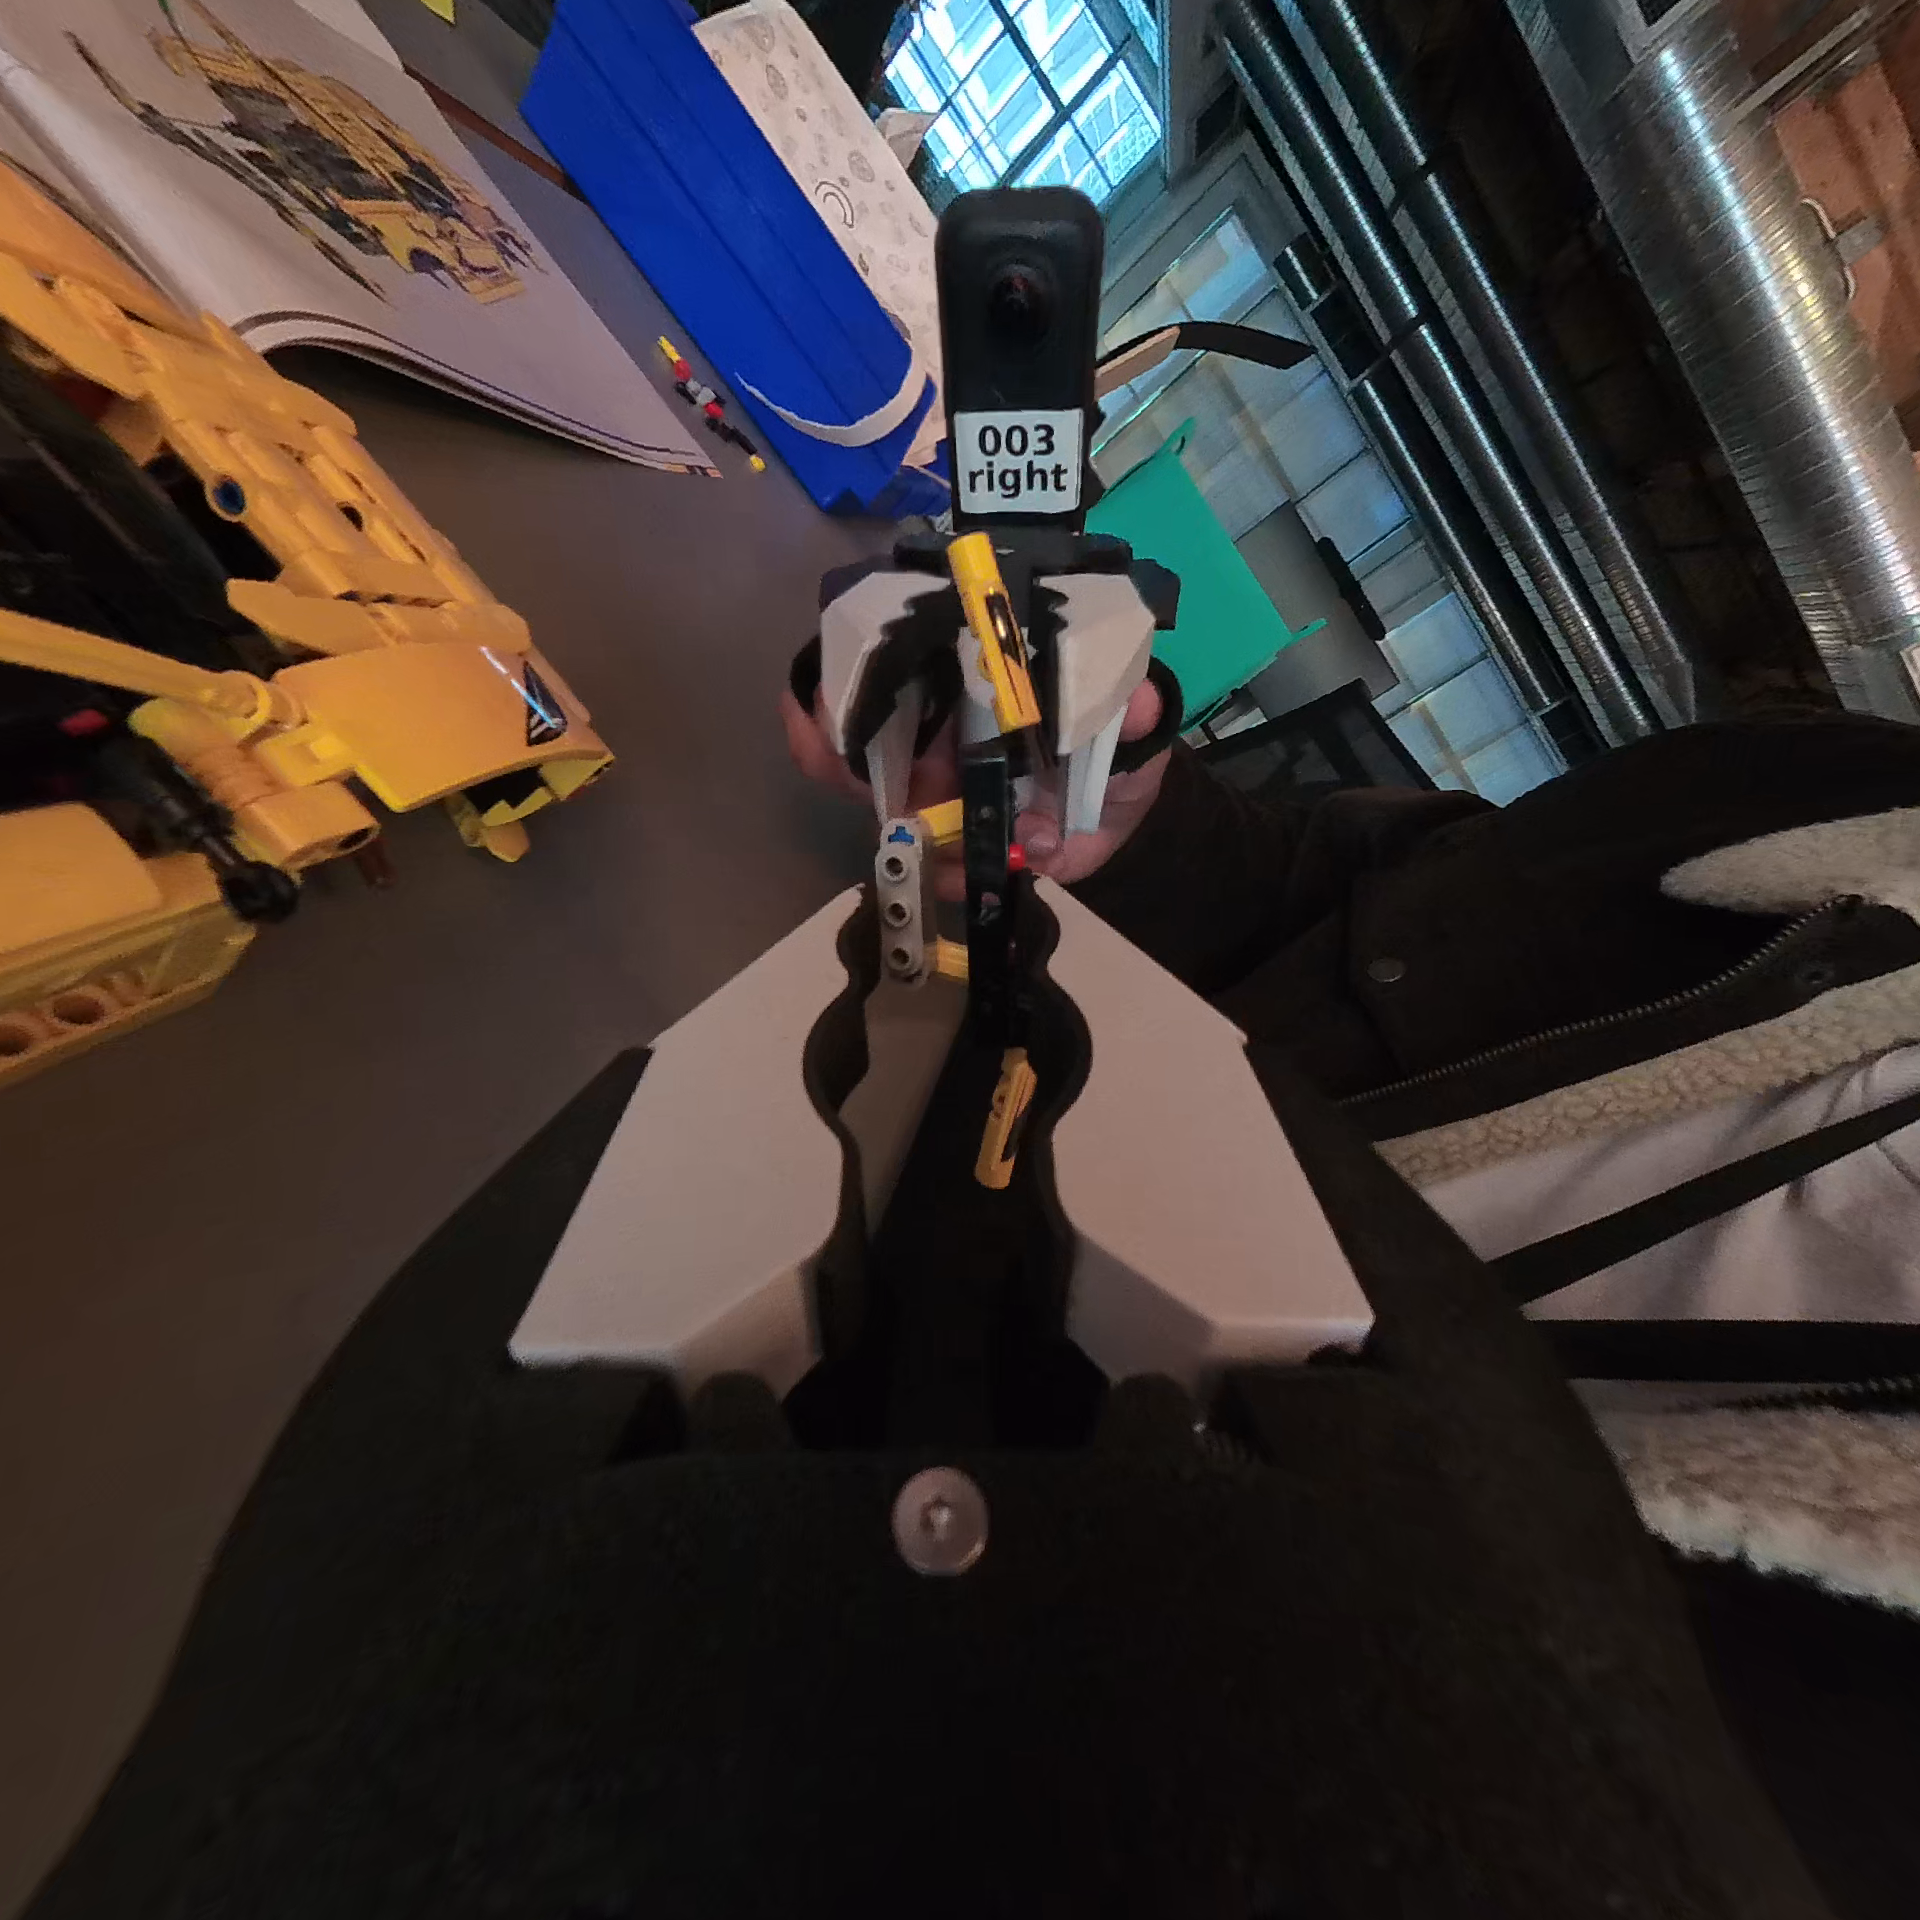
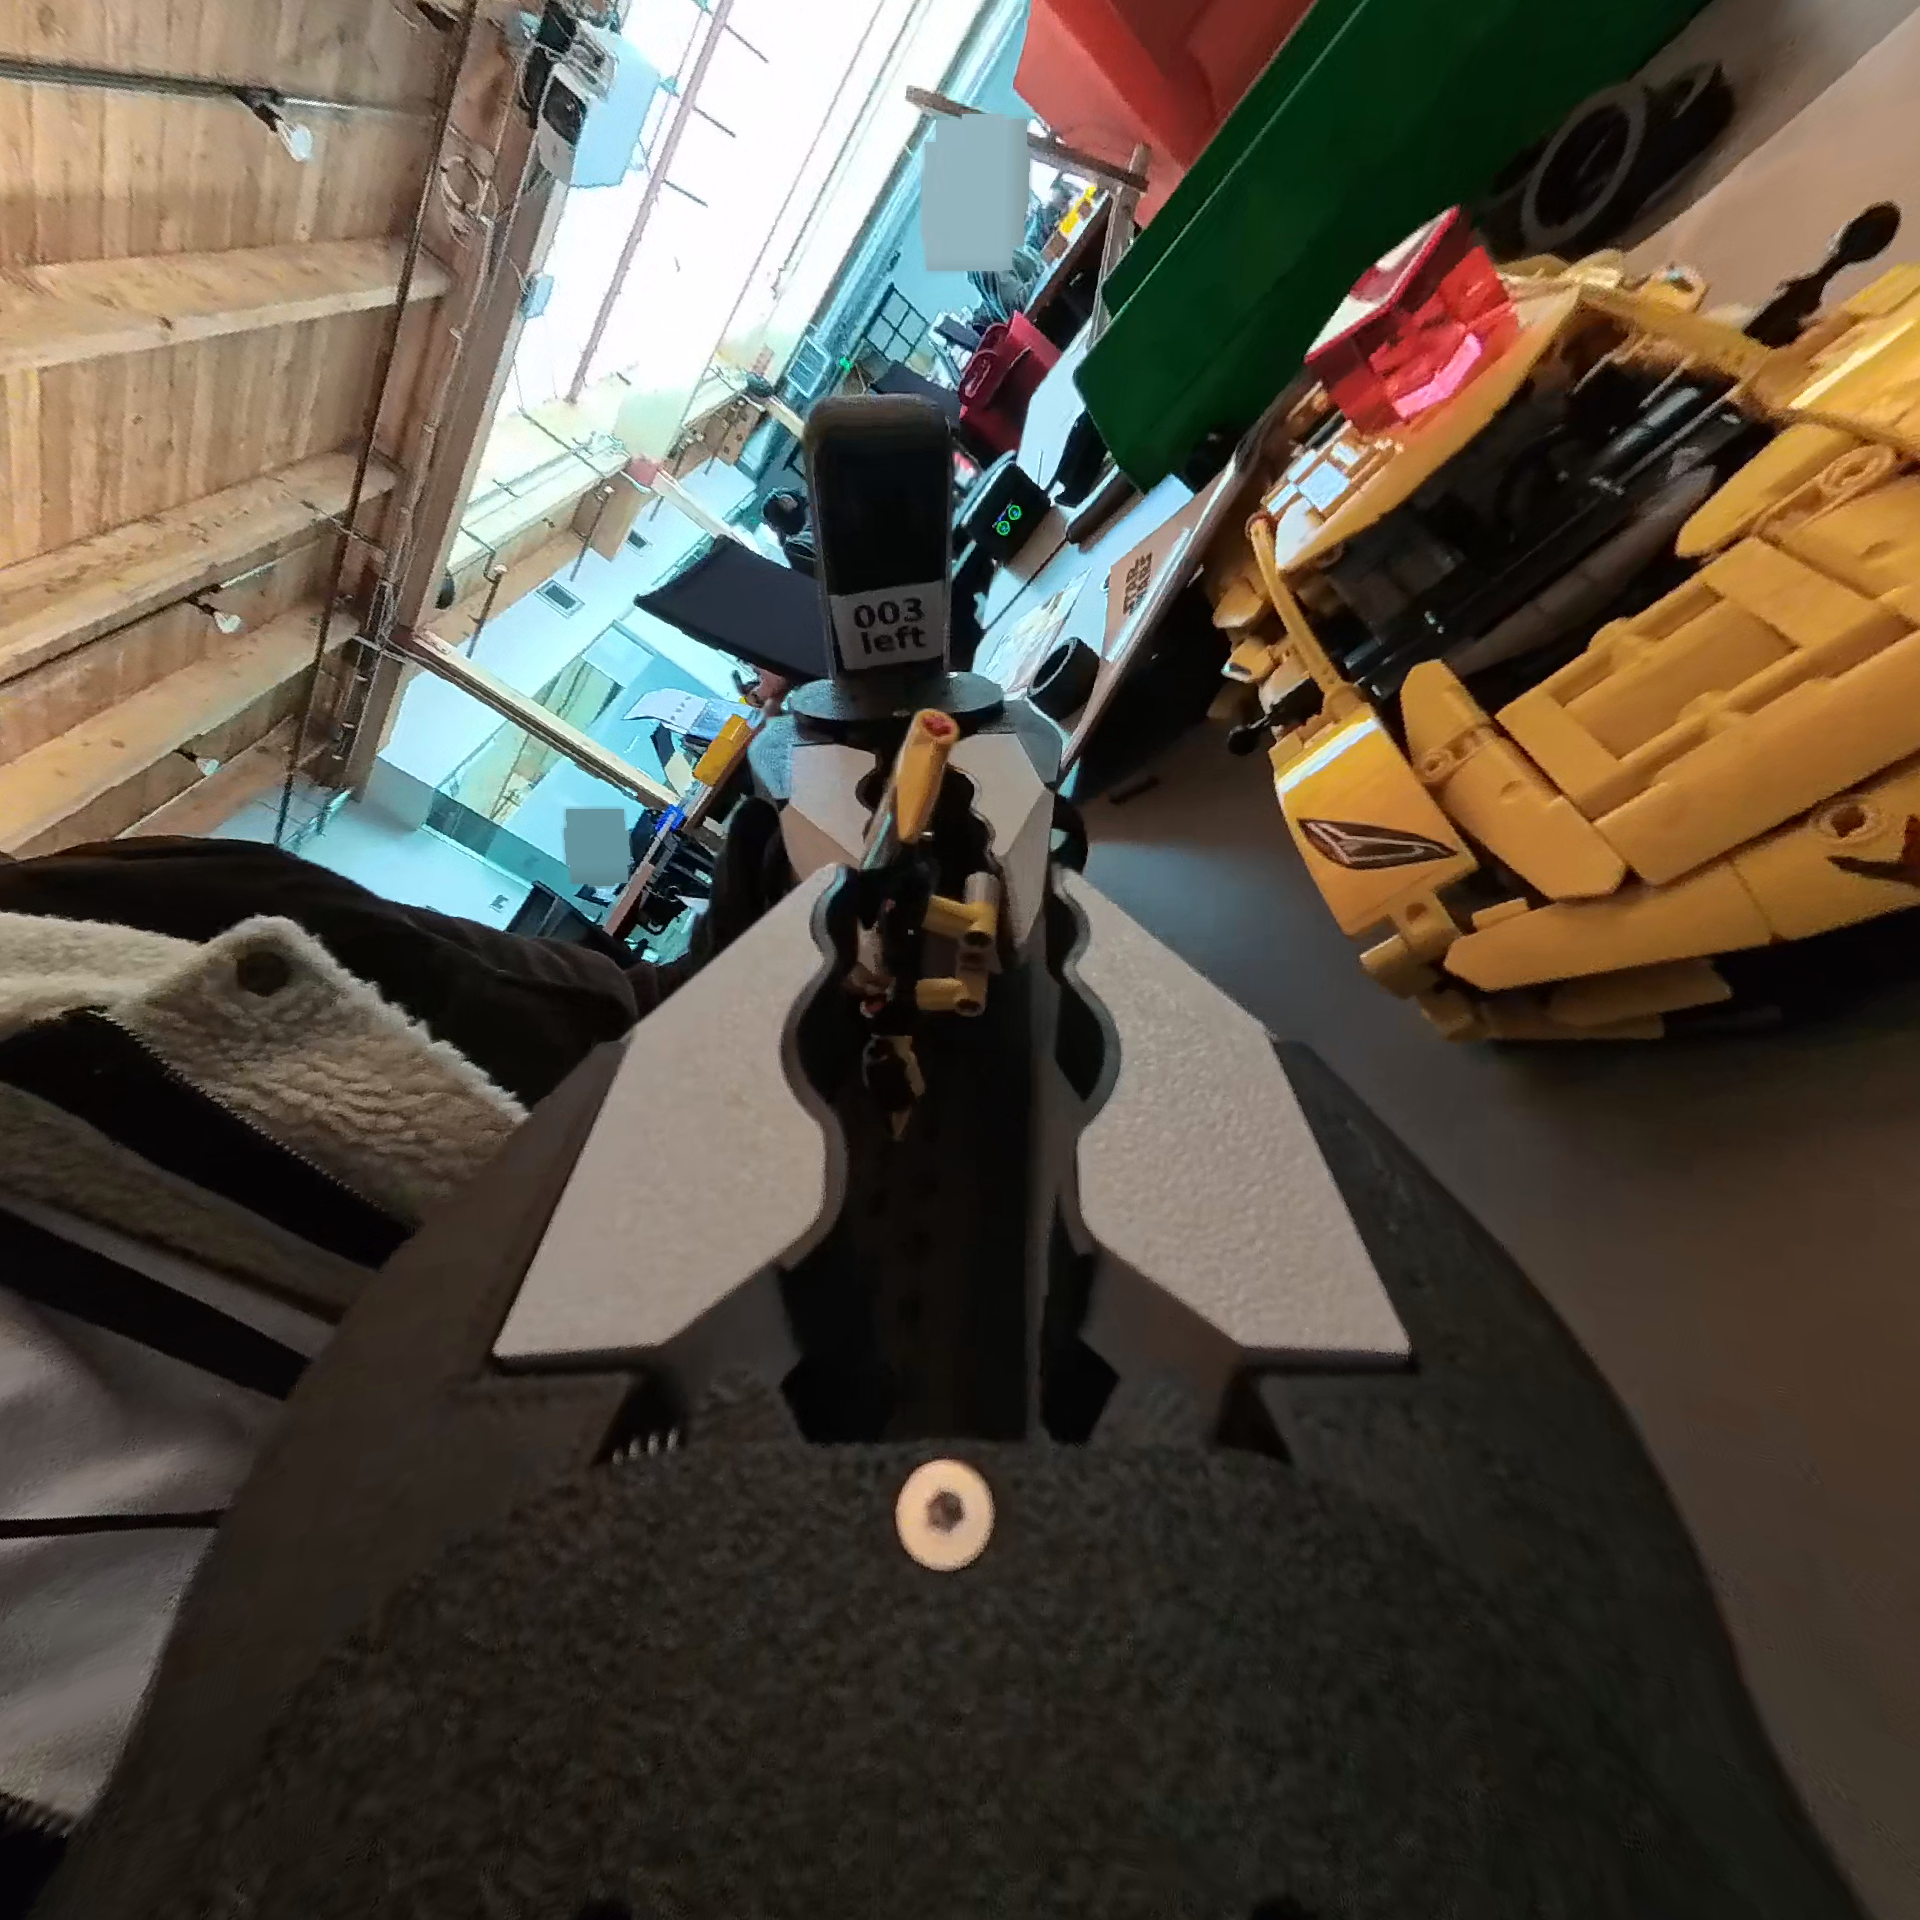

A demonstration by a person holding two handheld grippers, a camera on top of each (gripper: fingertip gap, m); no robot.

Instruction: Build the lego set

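Note:
A slim Lego sub-assembly (image 1: 985, 831), a black beam with yellow parts and a short grey beam (image 1: 902, 906), is held in the air between my two grippers, which face each other. My left gripper (image 1: 951, 914) is shut on one end of it. My right gripper (image 2: 935, 894) is shut on the other end, and it also shows in the left wrist view (image 1: 987, 696) with a hand (image 1: 1101, 831) behind it. The sub-assembly shows in the right wrist view (image 2: 920, 956), with a yellow part (image 2: 920, 779) sticking out towards the left gripper (image 2: 909, 821). The large yellow Lego car (image 1: 260, 623) (image 2: 1558, 748) stands on the dark table beside them.
An open instruction booklet (image 1: 312, 208), a blue bin (image 1: 727, 239) and several small loose pieces (image 1: 707, 395) lie beyond the car. A green bin (image 2: 1351, 208), a red bin (image 2: 1143, 62) and black tyres (image 2: 1600, 156) stand at the far side. The person's jacket (image 1: 1558, 1039) is close. The grippers are tip to tip, or close to it.

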